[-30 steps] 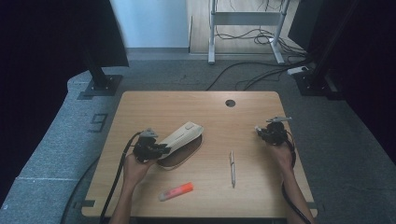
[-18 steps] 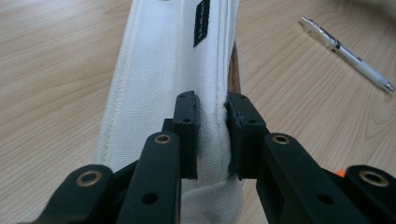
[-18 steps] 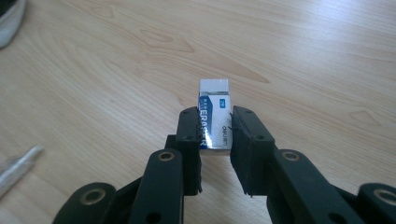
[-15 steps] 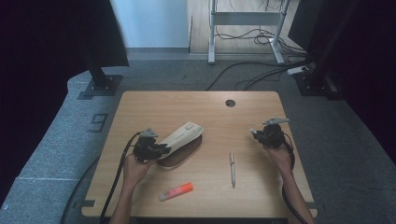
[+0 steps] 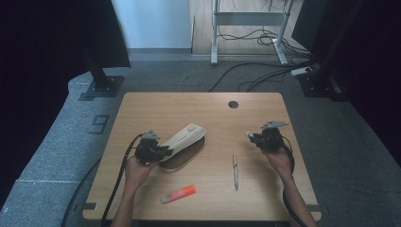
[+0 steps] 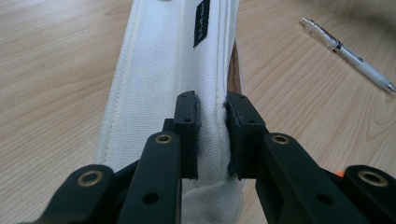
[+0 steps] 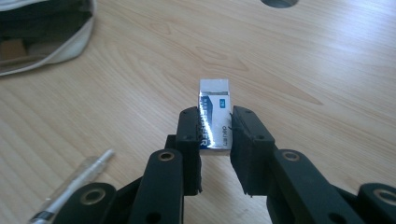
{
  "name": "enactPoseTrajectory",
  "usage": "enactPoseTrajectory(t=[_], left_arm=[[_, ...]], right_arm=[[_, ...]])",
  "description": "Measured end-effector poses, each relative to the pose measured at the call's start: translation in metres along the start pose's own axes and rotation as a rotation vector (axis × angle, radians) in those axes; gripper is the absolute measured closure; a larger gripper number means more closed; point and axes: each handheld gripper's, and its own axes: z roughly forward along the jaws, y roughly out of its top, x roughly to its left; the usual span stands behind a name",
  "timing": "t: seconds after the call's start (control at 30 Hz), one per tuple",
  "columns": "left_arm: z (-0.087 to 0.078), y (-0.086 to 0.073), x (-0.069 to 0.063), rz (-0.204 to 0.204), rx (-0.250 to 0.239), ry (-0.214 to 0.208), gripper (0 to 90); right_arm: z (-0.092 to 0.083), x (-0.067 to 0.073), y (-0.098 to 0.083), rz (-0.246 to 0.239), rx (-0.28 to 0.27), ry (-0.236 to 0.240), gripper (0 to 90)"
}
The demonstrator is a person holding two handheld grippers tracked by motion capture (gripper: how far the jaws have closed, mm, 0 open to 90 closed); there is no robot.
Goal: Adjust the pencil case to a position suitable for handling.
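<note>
Your left gripper (image 5: 150,151) has its jaws pinched on the near edge of the white pencil case (image 5: 183,138), which lies slanted on the left half of the counter (image 5: 156,106) with its mouth open toward the middle; the inside is dark and you cannot tell what is in it. Your right gripper (image 7: 215,135) has its jaws clamped on a small eraser (image 7: 215,119) in a blue and white sleeve, over the right side of the counter, well apart from the case. Between the two grippers a pen (image 5: 235,170) lies on the wood, pointing toward you. An orange marker (image 5: 178,194) lies near the front edge, below the case. A round cable hole (image 5: 233,104) sits near the far edge. The stretch of wood from the eraser to the case's mouth is bare.
</note>
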Motion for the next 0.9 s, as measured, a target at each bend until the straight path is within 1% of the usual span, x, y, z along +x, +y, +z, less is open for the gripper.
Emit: enactPoseTrajectory(t=[0.07, 0.2, 0.27, 0.5, 0.83, 0.87, 0.9], left_arm=[[0.000, 0.000, 0.000, 0.001, 0.000, 0.000, 75.6], [0.000, 0.000, 0.000, 0.002, -0.001, 0.003, 75.8], [0.000, 0.000, -0.001, 0.003, -0.002, 0.005, 75.9], [-0.001, 0.000, -0.001, 0.001, -0.005, 0.007, 76.1], [-0.001, 0.000, -0.001, 0.003, -0.006, 0.008, 76.2], [-0.001, 0.000, -0.001, 0.003, -0.006, 0.008, 76.2], [-0.001, 0.000, -0.001, 0.004, -0.005, 0.006, 76.2]], right_arm=[[0.000, 0.006, 0.002, -0.009, -0.006, 0.015, 71.5], [0.000, 0.012, 0.004, -0.021, -0.010, 0.028, 71.5], [0.001, 0.017, 0.005, -0.027, -0.014, 0.046, 71.5], [0.004, 0.030, 0.009, -0.048, -0.016, 0.076, 71.5], [0.013, 0.049, 0.015, -0.081, -0.016, 0.129, 71.5], [0.013, 0.049, 0.015, -0.081, -0.016, 0.129, 71.5], [0.015, 0.053, 0.016, -0.088, -0.016, 0.140, 71.5]])
